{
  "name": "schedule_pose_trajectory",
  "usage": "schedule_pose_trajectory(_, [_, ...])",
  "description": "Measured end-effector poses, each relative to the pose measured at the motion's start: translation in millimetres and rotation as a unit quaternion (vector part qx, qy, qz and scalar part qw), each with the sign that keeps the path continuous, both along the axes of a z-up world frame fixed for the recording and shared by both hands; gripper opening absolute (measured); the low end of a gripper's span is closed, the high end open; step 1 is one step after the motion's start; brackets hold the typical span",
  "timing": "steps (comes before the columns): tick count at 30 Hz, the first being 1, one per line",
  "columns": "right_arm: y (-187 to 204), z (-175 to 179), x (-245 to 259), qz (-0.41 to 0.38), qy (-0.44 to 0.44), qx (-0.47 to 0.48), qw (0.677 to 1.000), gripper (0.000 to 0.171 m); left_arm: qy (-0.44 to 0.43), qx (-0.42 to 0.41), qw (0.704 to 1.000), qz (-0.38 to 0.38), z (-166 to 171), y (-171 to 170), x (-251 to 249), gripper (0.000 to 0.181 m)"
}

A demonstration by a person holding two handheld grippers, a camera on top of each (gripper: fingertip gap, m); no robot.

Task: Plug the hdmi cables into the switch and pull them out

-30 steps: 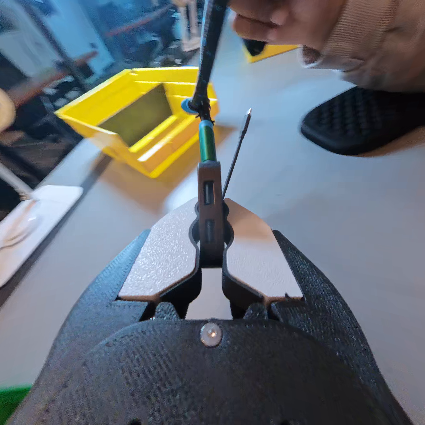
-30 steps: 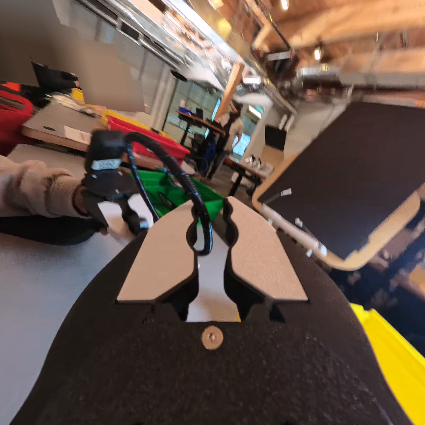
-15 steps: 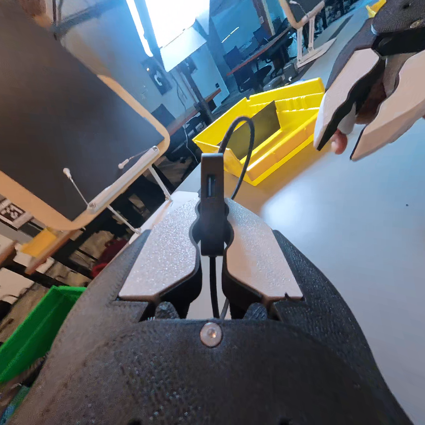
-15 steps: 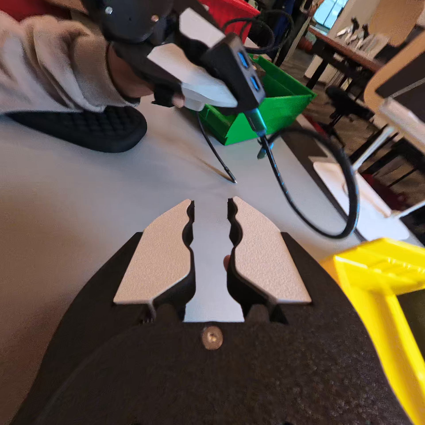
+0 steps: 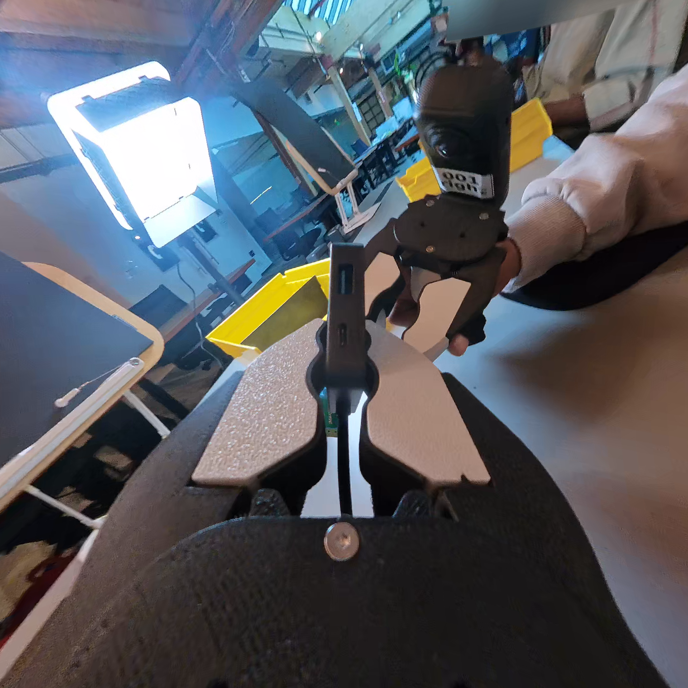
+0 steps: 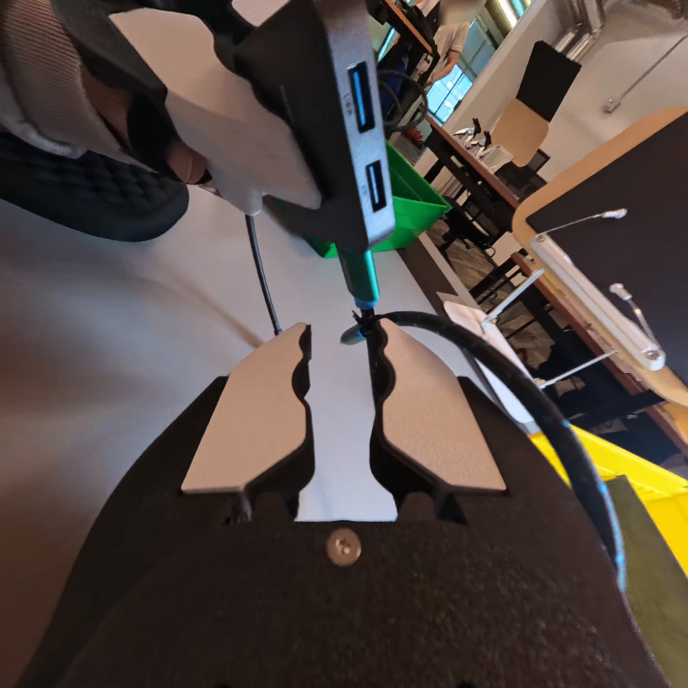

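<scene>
My left gripper [image 5: 344,335] is shut on the dark grey switch [image 5: 345,294] and holds it upright above the table, its thin black lead running back between the fingers. In the right wrist view the switch [image 6: 335,123] hangs from the left gripper [image 6: 286,190] with a green HDMI plug [image 6: 359,275] seated in its lower end. The plug's black cable [image 6: 502,376] loops away to the right. My right gripper [image 6: 344,327] is open just below the plug, with the cable's tie against its right fingertip. It also shows in the left wrist view [image 5: 424,327], behind the switch.
Grey table [image 6: 111,335]. A yellow bin [image 5: 260,316] sits behind the switch and shows at the right of the right wrist view [image 6: 633,502]. A green bin [image 6: 409,208] and a black padded rest [image 6: 93,193] lie under the left arm. A thin black lead [image 6: 260,268] dangles to the table. The black padded rest [image 6: 93,193] is about equally far from each gripper, around 20 cm.
My right gripper has let go of the cable and moved in close under the switch. My left gripper has tilted the switch upright, with the plug end toward the right gripper.
</scene>
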State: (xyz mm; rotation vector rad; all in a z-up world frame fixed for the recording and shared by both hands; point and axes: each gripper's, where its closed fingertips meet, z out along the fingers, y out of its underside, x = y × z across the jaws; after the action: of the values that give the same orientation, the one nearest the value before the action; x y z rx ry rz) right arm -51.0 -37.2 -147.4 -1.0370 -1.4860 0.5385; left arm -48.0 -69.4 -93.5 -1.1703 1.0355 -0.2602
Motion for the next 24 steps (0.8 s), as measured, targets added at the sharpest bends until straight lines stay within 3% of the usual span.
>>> schedule_pose_trajectory(1, [-0.6,2.3,0.0,-0.002,0.005,0.010,1.000,0.030,-0.015,-0.008,1.000,-0.008,2.6,-0.7,-2.0,0.014])
schedule_pose_trajectory(9, [-5.0,12.7,3.1,0.003,0.026,-0.009,1.000,0.029,-0.078,-0.043,0.995,-0.050,11.0,-4.0,-10.1,0.014])
schedule_pose_trajectory(11, [-0.5,16.4,5.0,-0.006,0.037,-0.031,0.999,0.042,-0.086,-0.049,0.994,-0.054,12.1,-3.9,-11.6,0.014])
schedule_pose_trajectory(17, [-8.6,8.9,1.7,0.017,0.007,-0.075,0.997,0.047,-0.106,-0.061,0.988,-0.098,14.2,-15.0,-1.1,0.014])
schedule_pose_trajectory(18, [-12.6,9.3,0.2,0.022,0.008,-0.067,0.998,0.045,-0.100,-0.060,0.988,-0.106,12.4,-17.4,1.9,0.014])
schedule_pose_trajectory(20, [-14.1,13.9,1.7,0.018,0.011,-0.033,0.999,0.022,-0.082,-0.062,0.988,-0.116,6.2,-19.9,5.9,0.015])
schedule_pose_trajectory(24, [0.5,7.0,8.3,-0.026,-0.033,0.024,0.999,0.020,-0.012,-0.059,0.996,-0.070,-11.9,-6.9,-0.6,0.014])
